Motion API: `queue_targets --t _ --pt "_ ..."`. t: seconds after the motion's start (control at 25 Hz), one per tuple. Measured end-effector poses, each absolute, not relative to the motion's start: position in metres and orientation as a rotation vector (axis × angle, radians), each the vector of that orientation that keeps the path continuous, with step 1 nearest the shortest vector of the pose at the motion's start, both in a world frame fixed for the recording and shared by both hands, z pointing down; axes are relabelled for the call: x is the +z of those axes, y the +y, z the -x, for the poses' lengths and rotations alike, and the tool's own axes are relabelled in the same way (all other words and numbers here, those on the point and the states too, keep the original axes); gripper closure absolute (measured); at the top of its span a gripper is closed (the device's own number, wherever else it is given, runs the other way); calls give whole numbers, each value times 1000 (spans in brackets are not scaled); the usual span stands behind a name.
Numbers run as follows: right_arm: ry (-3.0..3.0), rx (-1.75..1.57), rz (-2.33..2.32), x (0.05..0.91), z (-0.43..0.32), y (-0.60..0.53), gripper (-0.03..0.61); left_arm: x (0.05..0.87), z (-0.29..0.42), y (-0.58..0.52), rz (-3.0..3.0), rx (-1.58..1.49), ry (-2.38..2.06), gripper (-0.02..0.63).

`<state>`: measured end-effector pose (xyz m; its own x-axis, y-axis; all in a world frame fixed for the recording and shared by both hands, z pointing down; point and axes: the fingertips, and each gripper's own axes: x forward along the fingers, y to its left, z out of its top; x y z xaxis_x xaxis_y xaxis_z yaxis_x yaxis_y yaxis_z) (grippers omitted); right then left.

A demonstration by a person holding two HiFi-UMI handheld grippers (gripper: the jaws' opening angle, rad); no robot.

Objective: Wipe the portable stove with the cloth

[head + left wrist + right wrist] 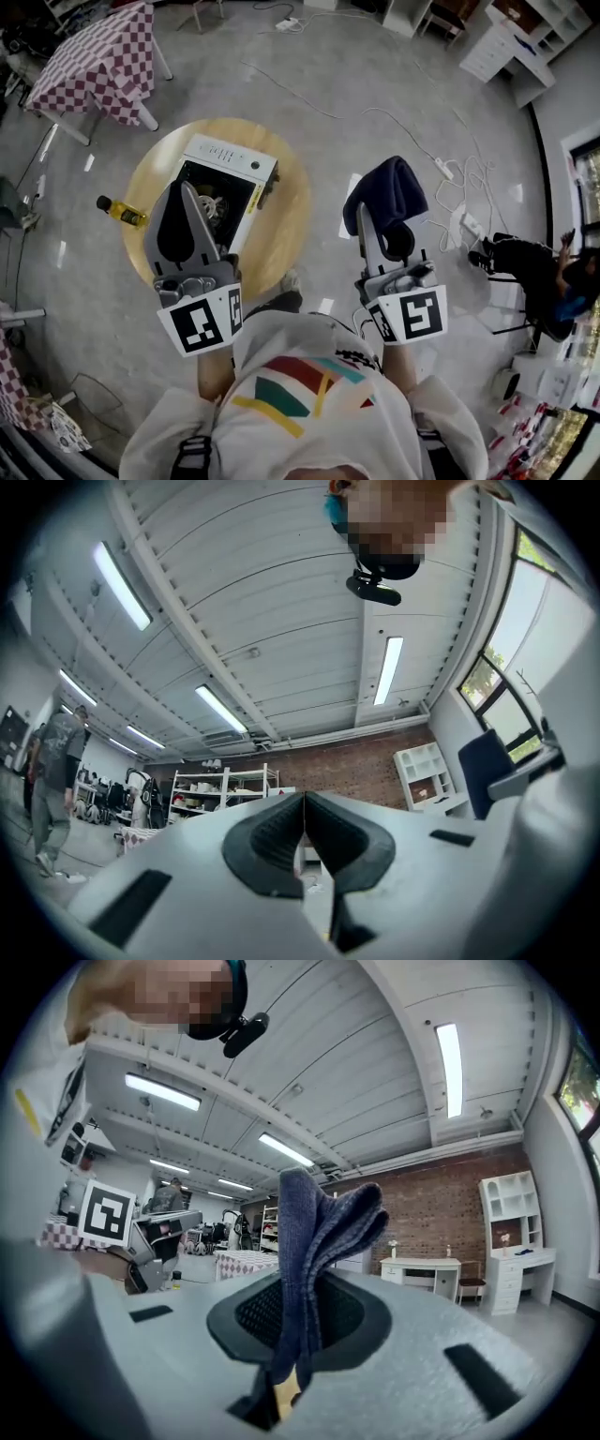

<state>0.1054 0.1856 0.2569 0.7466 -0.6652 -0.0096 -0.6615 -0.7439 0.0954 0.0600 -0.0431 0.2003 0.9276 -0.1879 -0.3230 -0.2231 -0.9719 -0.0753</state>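
A white portable stove (pixel 228 161) with a dark open middle sits on a round wooden table (pixel 286 220). In the head view my left gripper (pixel 187 188) is raised in front of the stove and hides part of it. Its jaws are shut on nothing, and in the left gripper view the left gripper (pixel 304 801) points toward the ceiling. My right gripper (pixel 368 215) is off to the right of the table, over the floor. It is shut on a dark blue cloth (pixel 391 190), which stands folded up out of the right gripper (pixel 299 1309) as the cloth (pixel 316 1225).
A bottle of yellow liquid (pixel 121 211) lies at the table's left edge. A checkered table (pixel 92 60) stands at the back left. Cables and a power strip (pixel 442 170) run over the floor on the right, near a seated person (pixel 539 272). White shelves (pixel 514 42) are at the back right.
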Motion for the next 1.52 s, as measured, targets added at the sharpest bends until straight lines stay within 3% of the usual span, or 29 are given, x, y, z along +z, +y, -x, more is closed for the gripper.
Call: queue_targets --t 0.32,0.68,1.52 --pt "-1325 -32 -2742 264 -165 132 546 192 -87 -68 2935 457 499 606" --pt "-1598 -152 -2448 254 -201 59 546 193 -69 -105 2845 374 850 606" --pt "-1852 -522 -1581 289 -205 -44 546 195 -33 -107 2520 268 1455 606"
